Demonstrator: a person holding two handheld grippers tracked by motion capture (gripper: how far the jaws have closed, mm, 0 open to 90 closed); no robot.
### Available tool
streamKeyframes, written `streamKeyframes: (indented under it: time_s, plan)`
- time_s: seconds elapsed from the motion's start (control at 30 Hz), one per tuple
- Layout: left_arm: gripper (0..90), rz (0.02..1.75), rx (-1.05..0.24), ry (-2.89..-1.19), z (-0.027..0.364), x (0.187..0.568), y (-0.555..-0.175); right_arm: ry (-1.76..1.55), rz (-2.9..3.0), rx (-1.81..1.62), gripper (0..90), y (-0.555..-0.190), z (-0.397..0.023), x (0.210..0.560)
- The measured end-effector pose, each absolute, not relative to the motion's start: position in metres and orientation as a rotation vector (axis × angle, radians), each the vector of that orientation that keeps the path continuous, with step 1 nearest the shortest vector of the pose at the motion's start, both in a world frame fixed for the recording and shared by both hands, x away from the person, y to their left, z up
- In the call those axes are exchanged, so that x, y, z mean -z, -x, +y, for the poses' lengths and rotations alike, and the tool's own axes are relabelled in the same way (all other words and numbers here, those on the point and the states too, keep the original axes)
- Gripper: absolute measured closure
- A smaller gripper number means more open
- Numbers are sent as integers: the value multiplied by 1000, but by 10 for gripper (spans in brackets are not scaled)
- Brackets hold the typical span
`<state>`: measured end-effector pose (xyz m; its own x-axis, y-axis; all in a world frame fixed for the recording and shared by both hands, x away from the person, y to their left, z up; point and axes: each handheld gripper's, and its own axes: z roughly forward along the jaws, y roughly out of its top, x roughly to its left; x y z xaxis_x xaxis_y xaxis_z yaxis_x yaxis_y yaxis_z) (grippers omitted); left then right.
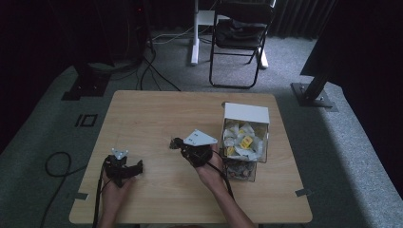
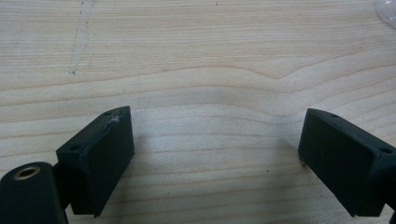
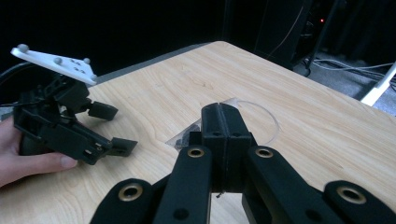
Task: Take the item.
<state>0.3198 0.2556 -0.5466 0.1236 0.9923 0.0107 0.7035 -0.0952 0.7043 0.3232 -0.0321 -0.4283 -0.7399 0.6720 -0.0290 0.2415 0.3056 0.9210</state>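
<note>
The right gripper point(image 3: 223, 135) has its jaws pinched on a small clear bag point(image 3: 189, 134) above the surface point(image 1: 157, 114), near the clear box point(image 1: 244, 142), probably to carry it, while the left gripper point(image 1: 124, 168) waits with jaws wide apart.

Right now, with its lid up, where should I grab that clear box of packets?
Probably pinch the box by the rim of its left wall, coming down from above with the right tool. The top is open there, while the white lid stands up along the far edge and blocks that side.

Pale wood-grain table point(image 2: 196, 60), black tools
</note>
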Motion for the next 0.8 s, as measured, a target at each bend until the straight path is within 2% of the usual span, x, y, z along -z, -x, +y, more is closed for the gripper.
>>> streamKeyframes:
  time_s: [0.8]
  plan:
    - [111,1635,-685,-1861,256,547,-320,-896,2118,-1422,900,-341,-23,432]
